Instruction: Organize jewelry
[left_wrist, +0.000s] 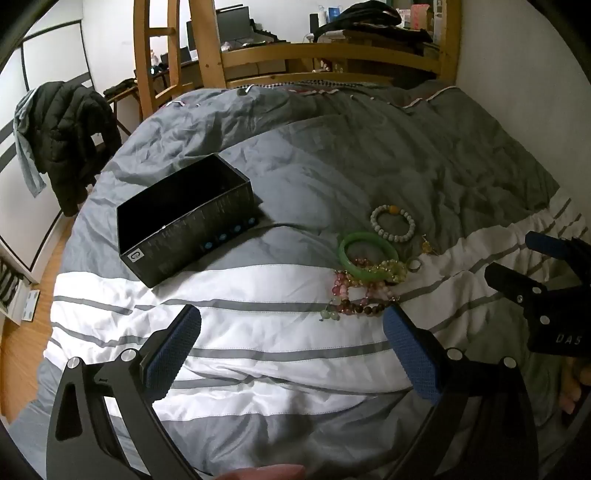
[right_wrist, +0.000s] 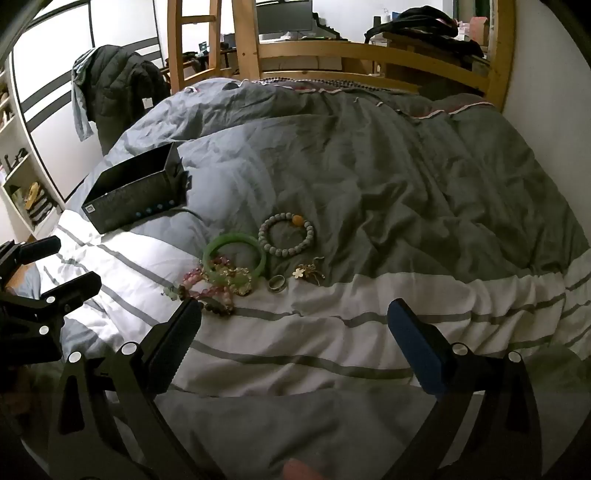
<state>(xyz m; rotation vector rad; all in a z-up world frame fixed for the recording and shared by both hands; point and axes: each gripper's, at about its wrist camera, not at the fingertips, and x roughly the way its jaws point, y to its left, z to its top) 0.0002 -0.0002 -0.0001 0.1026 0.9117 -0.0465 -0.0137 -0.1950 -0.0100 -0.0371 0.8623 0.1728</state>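
Right wrist: smooth green bangle (right_wrist: 236, 254) ring-shaped, overlapping knobbly bead strands (right_wrist: 214, 286).

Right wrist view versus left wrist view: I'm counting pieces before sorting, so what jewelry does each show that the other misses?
Only the right wrist view clearly shows the gold flower-shaped brooch; the left view shows just a small gold glint there. Only the left wrist view shows the inside of the open black rectangular box, dark, with nothing visible in it. Both show the green jade bangle, the grey beaded bracelet with an orange bead, the silver ring and the tangled pink and yellow bead strands.
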